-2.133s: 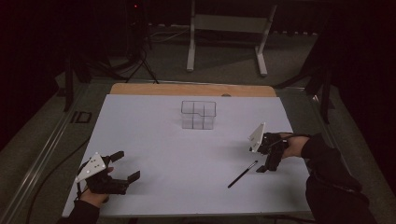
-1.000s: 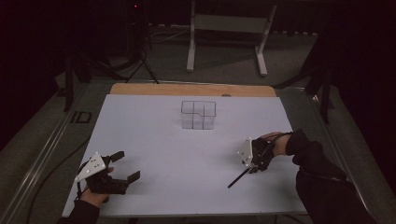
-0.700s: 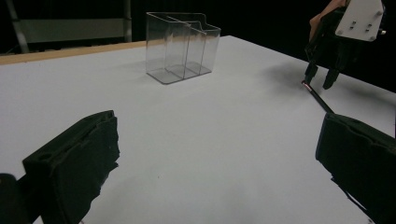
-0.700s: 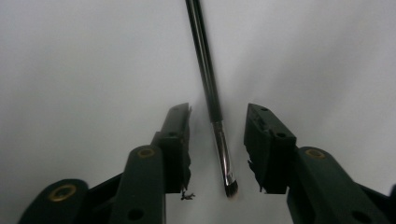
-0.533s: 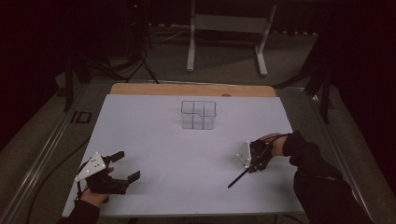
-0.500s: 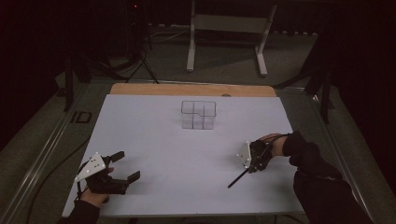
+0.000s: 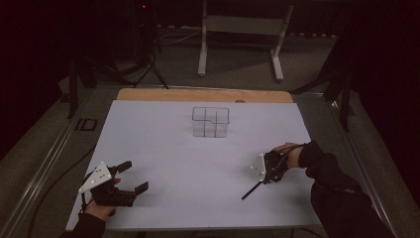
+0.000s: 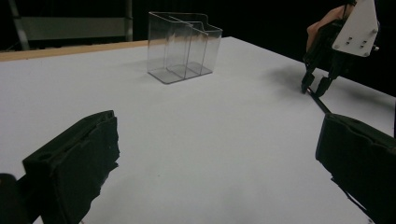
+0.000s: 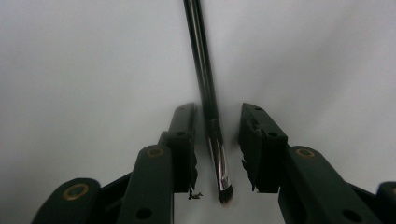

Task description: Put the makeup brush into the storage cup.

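Room is dark, walls lost in black. White table top is the only lit surface, a bare wooden strip along its far edge. Grey floor beyond it, with a white metal frame stand and a dark tripod base with cables. Small red indicator light at top.

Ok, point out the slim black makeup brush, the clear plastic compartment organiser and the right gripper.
slim black makeup brush [image 9: 215,154], right gripper view, on its shiny metal ferrule.
clear plastic compartment organiser [image 7: 210,122], high view, on its front wall.
right gripper [image 9: 217,140], right gripper view, midway between its open fingertips, which straddle the brush.
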Tool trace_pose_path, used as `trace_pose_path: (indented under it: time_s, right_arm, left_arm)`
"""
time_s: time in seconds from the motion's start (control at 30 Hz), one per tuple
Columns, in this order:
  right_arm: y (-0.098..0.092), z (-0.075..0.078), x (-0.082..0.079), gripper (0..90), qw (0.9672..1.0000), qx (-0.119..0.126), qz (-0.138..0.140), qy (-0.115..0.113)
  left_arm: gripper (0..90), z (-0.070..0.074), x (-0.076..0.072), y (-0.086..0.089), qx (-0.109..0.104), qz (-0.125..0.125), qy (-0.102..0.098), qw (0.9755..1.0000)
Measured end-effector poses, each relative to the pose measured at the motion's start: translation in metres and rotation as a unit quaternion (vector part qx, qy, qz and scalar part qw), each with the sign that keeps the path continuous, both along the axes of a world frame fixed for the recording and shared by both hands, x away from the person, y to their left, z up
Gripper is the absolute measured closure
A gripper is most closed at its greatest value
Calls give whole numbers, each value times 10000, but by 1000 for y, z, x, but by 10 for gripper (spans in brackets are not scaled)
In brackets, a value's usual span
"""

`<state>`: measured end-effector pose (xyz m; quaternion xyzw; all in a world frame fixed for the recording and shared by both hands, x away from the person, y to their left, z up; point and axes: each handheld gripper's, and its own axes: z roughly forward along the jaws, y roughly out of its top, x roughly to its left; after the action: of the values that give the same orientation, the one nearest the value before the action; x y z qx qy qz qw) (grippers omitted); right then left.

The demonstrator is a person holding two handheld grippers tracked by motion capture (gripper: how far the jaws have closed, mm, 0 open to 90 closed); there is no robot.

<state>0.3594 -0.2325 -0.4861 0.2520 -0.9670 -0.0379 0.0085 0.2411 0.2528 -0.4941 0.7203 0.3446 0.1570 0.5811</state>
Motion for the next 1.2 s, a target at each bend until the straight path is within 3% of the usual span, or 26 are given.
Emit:
trace_pose_path:
  time_s: [0.33,0.53,0.67,0.77,0.83,0.87,0.93,0.97,1.0,1.07,1.1,1.17,1.2]
  right_arm:
    - [10,0,-5,642,9991,-363,-11,-210]
    - [7,0,-8,742,9993,-313,121,-193]
    - [7,0,-6,811,9985,-316,-454,-51]
    - [9,1,-3,840,9979,-369,-530,-16]
    - [12,2,-1,841,9957,-520,-750,182]
    - [14,4,0,841,9953,-492,-812,164]
    - [17,11,3,841,9914,-455,-1203,252]
    - [18,16,6,841,9884,-400,-1443,268]
    - [19,20,7,840,9832,-398,-1733,406]
    - [21,27,10,841,9775,-351,-2050,351]
    - [22,30,11,841,9752,-346,-2148,399]
    - [23,35,11,841,9744,-276,-2191,422]
    - [24,36,12,841,9720,-267,-2274,519]
  left_arm:
    - [7,0,0,0,4,2,-12,10000]
    - [7,0,0,0,36,-10,-11,10000]
    - [7,0,0,-1,47,-8,-10,10000]
    - [7,0,0,-1,38,-3,-22,10000]
    - [7,0,0,-1,43,3,-16,10000]
    - [7,0,0,-1,40,1,-16,10000]
    - [7,0,0,-1,44,0,-18,10000]
    - [7,0,0,-1,43,-4,-18,10000]
    - [7,0,0,-1,46,-3,-20,10000]
    - [7,0,0,-1,42,-9,-21,10000]
    - [7,0,0,-1,40,-8,-24,10000]
    - [7,0,0,-1,35,-2,-26,10000]
    - [7,1,0,-1,32,-8,-28,10000]
